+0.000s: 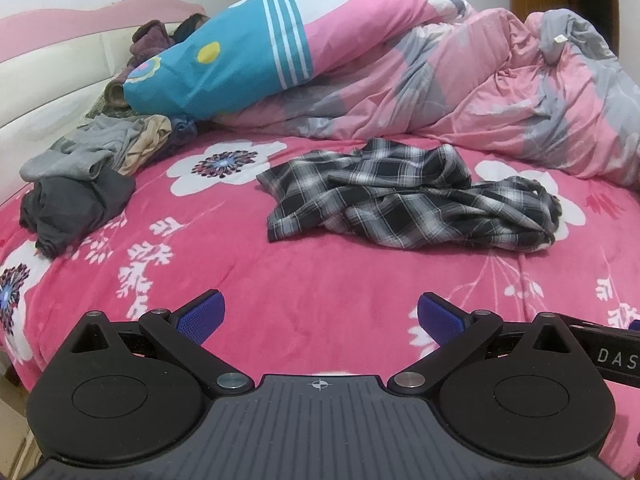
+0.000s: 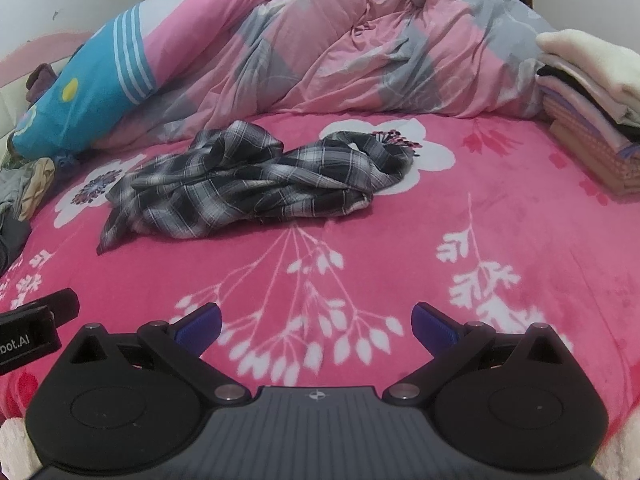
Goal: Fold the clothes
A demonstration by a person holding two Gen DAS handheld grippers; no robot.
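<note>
I have both tools low over the near edge of the bed, above the pink floral blanket [image 1: 320, 280]. My left gripper [image 1: 320, 316] has its blue-padded fingers [image 1: 200, 316] spread wide with nothing between them, and my right gripper [image 2: 316, 326] is the same, splayed fully apart and empty, just beside the left one. The plaid shirt [image 1: 408, 200] lies crumpled around the middle of the bed, well apart from both tools, touching neither. Its long axis runs roughly side to side across the bed; in the right wrist view a flat pointed corner [image 2: 116, 232] trails toward the left and near side, while the bunched, twisted end [image 2: 384, 156] sits farther right on a white flower print. I cannot tell which end is collar or hem. Behind it, along the far edge, a rumpled pink and grey duvet [image 1: 460, 88] is heaped. A loose pile of grey and tan clothes [image 1: 80, 176] sits at the left edge, and a stack of folded clothes [image 2: 592, 120] sits at the right edge.
</note>
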